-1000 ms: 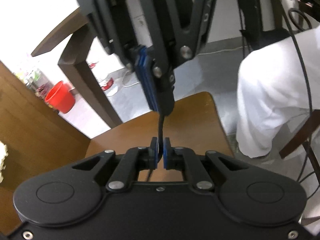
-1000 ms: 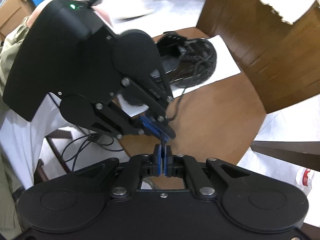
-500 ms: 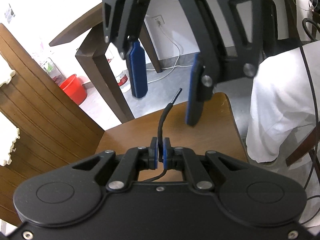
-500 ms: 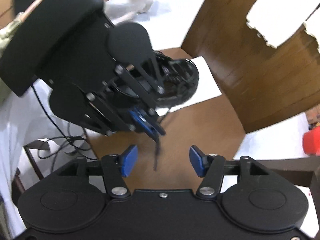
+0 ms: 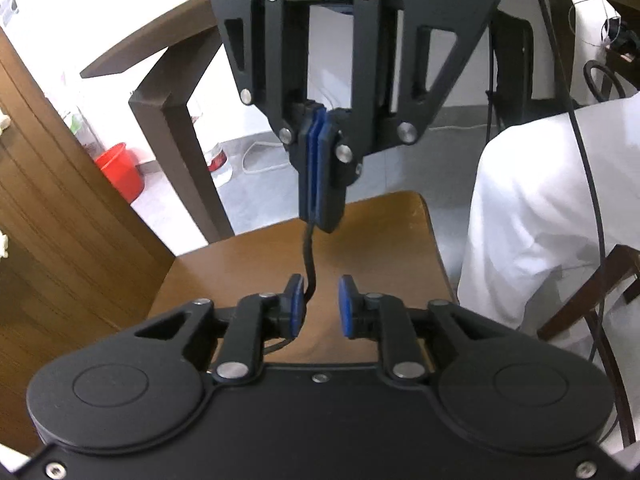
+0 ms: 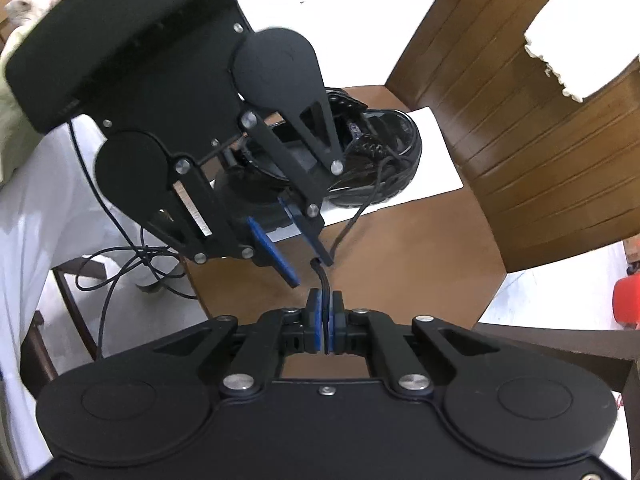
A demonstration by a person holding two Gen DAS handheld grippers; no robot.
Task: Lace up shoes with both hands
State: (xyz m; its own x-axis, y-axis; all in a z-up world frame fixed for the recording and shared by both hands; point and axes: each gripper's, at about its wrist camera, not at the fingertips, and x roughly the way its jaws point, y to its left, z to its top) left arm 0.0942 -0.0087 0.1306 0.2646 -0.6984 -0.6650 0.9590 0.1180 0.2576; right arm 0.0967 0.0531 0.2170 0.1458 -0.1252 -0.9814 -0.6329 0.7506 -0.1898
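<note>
A black shoe (image 6: 384, 160) lies on a white sheet (image 6: 432, 184) on a brown wooden chair seat (image 6: 420, 256). Its black lace (image 6: 360, 216) runs from the shoe toward the grippers. My right gripper (image 6: 325, 316) is shut on the lace end; it also shows in the left wrist view (image 5: 318, 216), pinching the lace (image 5: 310, 264) from above. My left gripper (image 5: 319, 306) is open with the lace hanging between its blue pads, close to the left pad; it also shows in the right wrist view (image 6: 308, 260), just above the right gripper.
The chair's wooden backrest (image 6: 520, 128) rises at right. A red bucket (image 5: 120, 172) stands on the floor beyond a dark table leg (image 5: 180, 152). White cloth (image 5: 540, 208) and black cables (image 6: 120, 260) lie beside the seat.
The right gripper, open half a second ago, has shut on the lace end. The left gripper, shut on the lace before, has opened.
</note>
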